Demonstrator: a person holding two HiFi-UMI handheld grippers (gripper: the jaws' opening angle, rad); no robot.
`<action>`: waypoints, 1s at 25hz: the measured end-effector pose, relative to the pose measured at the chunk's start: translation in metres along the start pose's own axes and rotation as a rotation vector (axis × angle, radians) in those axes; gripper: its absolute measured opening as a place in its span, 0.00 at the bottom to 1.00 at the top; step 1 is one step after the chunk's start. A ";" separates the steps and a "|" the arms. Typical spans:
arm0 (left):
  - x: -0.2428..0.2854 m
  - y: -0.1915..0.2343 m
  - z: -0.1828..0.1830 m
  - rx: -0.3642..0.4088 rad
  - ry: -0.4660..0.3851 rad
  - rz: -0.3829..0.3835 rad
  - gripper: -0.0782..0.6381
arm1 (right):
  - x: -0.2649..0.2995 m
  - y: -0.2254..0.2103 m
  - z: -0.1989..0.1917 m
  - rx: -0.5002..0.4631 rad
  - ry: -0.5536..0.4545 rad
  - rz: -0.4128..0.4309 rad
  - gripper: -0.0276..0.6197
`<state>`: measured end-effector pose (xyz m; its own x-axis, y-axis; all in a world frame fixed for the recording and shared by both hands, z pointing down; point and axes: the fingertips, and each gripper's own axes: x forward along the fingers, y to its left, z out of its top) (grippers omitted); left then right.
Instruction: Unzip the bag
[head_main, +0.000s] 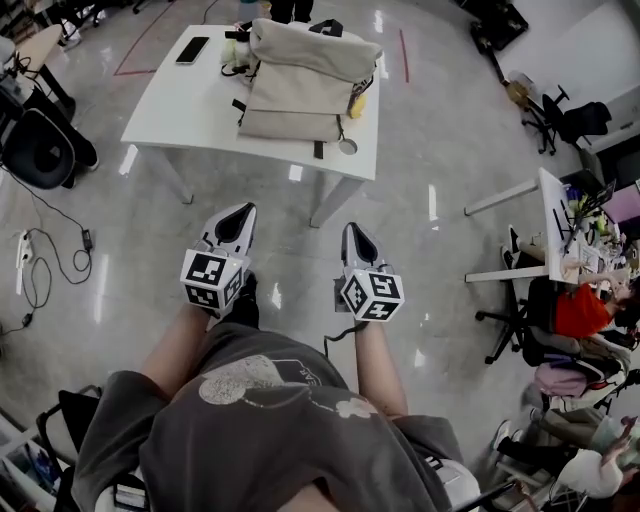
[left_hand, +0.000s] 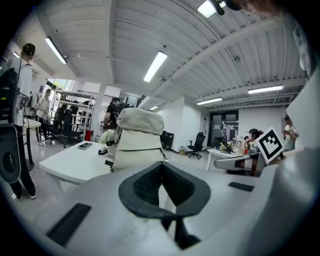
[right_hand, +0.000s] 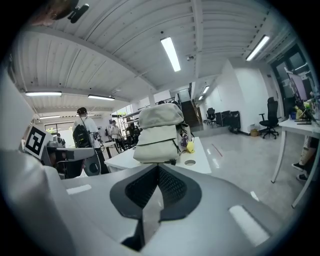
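Observation:
A beige backpack (head_main: 300, 85) stands upright on a white table (head_main: 180, 110) some way ahead of me; it also shows as the backpack (left_hand: 136, 140) in the left gripper view and the backpack (right_hand: 159, 134) in the right gripper view. Both grippers hang over the floor, short of the table and apart from the bag. My left gripper (head_main: 238, 218) is shut and empty, its jaws closed together (left_hand: 161, 172). My right gripper (head_main: 356, 238) is likewise shut with nothing in it (right_hand: 158, 175). The bag's zipper is too small to make out.
A phone (head_main: 192, 50) lies on the table's far left, and a small yellow item (head_main: 360, 100) and a round cable hole (head_main: 347, 146) sit by the bag. Office chairs (head_main: 40, 150) stand at left, desks with seated people (head_main: 580, 310) at right. Cables (head_main: 40, 270) trail on the floor.

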<state>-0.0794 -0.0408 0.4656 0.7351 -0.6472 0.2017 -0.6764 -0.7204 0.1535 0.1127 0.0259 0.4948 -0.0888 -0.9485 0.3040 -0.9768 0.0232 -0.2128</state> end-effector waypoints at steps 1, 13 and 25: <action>0.008 0.008 0.004 -0.002 -0.001 -0.001 0.12 | 0.011 -0.002 0.006 -0.001 -0.002 -0.006 0.04; 0.093 0.076 0.031 -0.029 0.005 -0.114 0.12 | 0.111 -0.007 0.054 0.000 -0.029 -0.104 0.04; 0.150 0.073 0.027 -0.006 0.035 -0.206 0.12 | 0.147 -0.032 0.070 -0.016 -0.058 -0.184 0.04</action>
<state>-0.0174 -0.1971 0.4810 0.8562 -0.4769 0.1989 -0.5119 -0.8354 0.2005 0.1444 -0.1367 0.4817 0.1029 -0.9539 0.2821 -0.9786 -0.1480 -0.1432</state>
